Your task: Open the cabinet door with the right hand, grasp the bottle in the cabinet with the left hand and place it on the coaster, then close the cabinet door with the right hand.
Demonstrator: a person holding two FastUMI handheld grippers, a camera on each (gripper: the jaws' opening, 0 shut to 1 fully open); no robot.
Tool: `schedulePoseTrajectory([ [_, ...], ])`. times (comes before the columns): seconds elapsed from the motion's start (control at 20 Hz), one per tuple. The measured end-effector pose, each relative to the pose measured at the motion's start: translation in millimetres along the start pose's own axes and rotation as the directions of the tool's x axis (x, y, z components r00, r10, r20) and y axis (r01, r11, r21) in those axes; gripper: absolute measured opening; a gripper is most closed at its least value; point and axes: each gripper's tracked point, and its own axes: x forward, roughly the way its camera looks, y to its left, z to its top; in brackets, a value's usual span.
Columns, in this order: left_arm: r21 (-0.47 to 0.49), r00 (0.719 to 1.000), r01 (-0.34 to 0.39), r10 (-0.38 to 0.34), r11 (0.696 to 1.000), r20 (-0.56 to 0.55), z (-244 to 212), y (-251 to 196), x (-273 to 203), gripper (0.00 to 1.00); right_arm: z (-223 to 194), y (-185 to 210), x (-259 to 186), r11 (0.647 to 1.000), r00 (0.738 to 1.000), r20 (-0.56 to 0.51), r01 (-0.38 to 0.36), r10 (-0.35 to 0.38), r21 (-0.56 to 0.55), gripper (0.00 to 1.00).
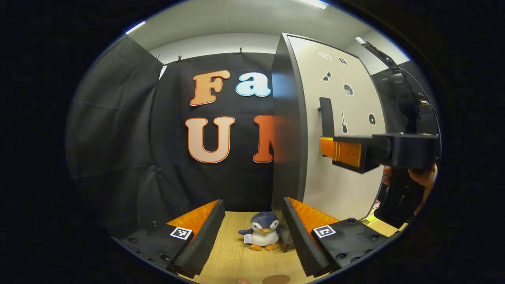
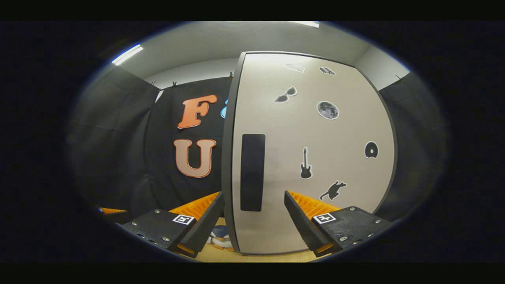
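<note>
Black cloth hangs behind and to the left of a pale wooden tabletop (image 1: 232,256), under a grey ceiling with strip lights. On the right side of the table stands the cabinet (image 1: 286,130), dark on its side and edges. Its door (image 2: 315,157) is light grey and carries small stickers: sunglasses, a moon, a guitar, a cat and a disc. A dark upright handle (image 2: 252,172) sits near the door's left edge. The door lies flush with the cabinet front, so the inside is hidden and whatever it holds cannot be seen.

In the left gripper view the left gripper (image 1: 252,232) hangs low over the table with its jaws spread wide and nothing between them. Beyond them, beside the cabinet's near corner, sits a small plush penguin (image 1: 262,236). A round brown coaster (image 1: 276,279) is cut off at the bottom edge of that view.

The right gripper (image 2: 252,221) faces the door, jaws parted on either side of the handle and not touching it. From the left gripper view it (image 1: 329,146) appears at the right, level with the handle, a hand (image 1: 420,177) partly visible behind its body.
</note>
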Motion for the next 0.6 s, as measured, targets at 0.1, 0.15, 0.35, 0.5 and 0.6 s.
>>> schedulePoseTrajectory([
  [0.1,-0.005,1.0,-0.009,0.009,1.0,-0.006,-2.3,5.1,0.1,0.96,1.2,-1.3,8.8,1.0,1.0,0.001,0.025,-0.025,-0.001,0.91],
  [0.15,-0.004,1.0,-0.015,0.015,1.0,-0.008,-3.0,7.8,-0.2,0.96,0.7,-2.1,12.8,0.999,0.999,-0.002,0.036,-0.036,-0.008,0.9],
  [0.35,0.0,0.999,-0.034,0.034,0.999,-0.013,-5.6,19.4,-2.7,0.96,-6.4,-6.7,28.1,0.998,0.997,-0.029,0.068,-0.068,0.001,0.78],
  [0.5,-0.006,0.999,-0.035,0.035,0.999,-0.015,-8.0,24.3,-4.7,0.96,-15.0,-8.6,33.4,0.996,0.995,-0.055,0.083,-0.082,0.022,0.65],
  [0.6,-0.003,0.999,-0.035,0.035,0.999,-0.014,-8.3,27.4,-4.5,0.96,-17.2,-6.3,35.9,0.996,0.995,-0.066,0.079,-0.077,0.043,0.57],
])
